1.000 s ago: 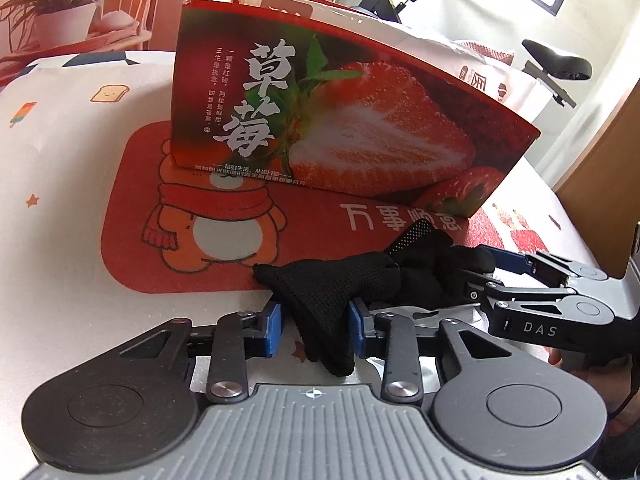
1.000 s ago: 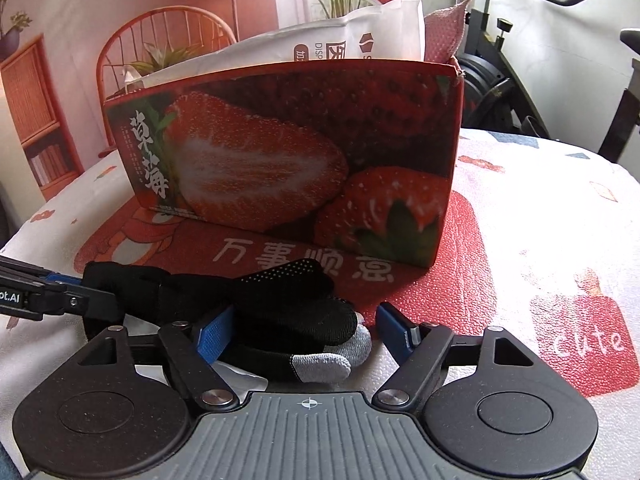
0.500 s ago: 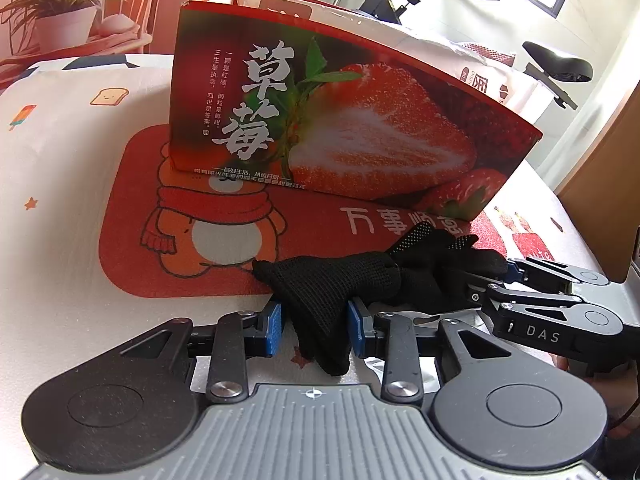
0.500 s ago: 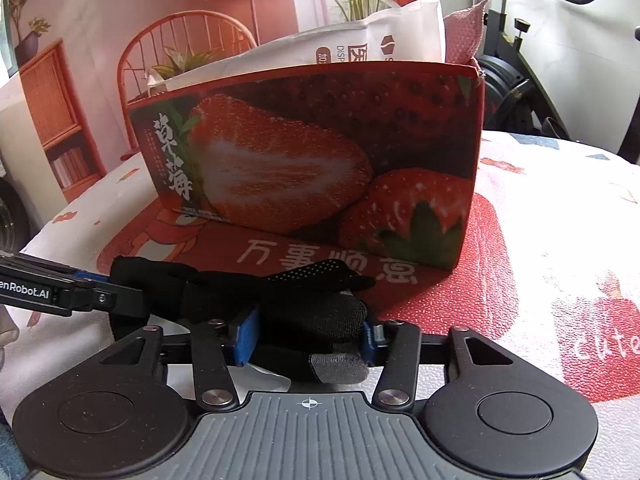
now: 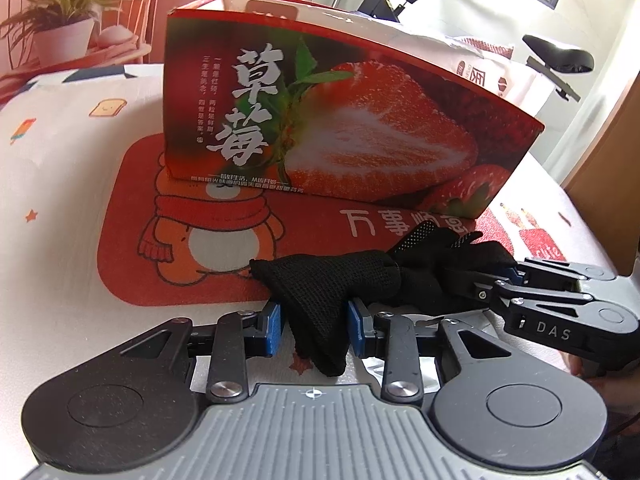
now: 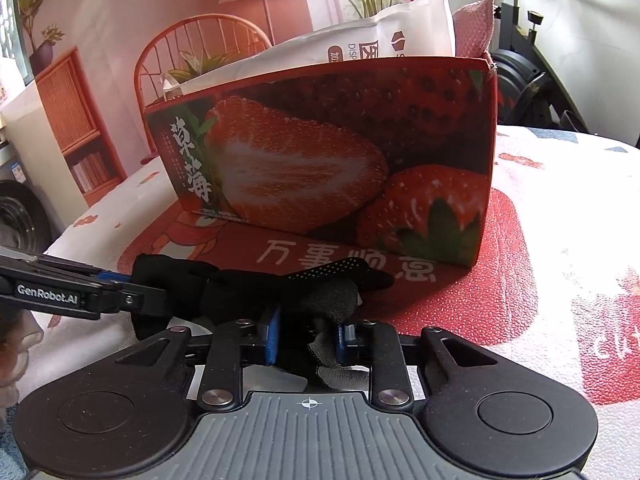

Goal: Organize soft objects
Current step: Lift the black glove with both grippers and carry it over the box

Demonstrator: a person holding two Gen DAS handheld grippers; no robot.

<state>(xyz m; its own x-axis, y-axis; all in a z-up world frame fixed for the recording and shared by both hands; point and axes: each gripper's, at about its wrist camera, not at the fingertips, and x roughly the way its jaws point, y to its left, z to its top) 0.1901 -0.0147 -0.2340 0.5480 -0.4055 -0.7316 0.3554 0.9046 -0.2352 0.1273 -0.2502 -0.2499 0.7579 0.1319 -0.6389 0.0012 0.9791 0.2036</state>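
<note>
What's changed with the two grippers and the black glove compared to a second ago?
The right gripper was open around the finger end of the black glove; its jaws have just been closing and now pinch that end. The left gripper stays clamped on the cuff end. The glove still lies in front of the strawberry box, which has not moved, on the red mat.

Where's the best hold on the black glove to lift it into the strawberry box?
Probably at both ends, from the near side. The black glove lies limp and lengthwise before the strawberry box. The left tool pinches the cuff; the right tool, whose jaws have just been closing, clamps the fingers.
</note>
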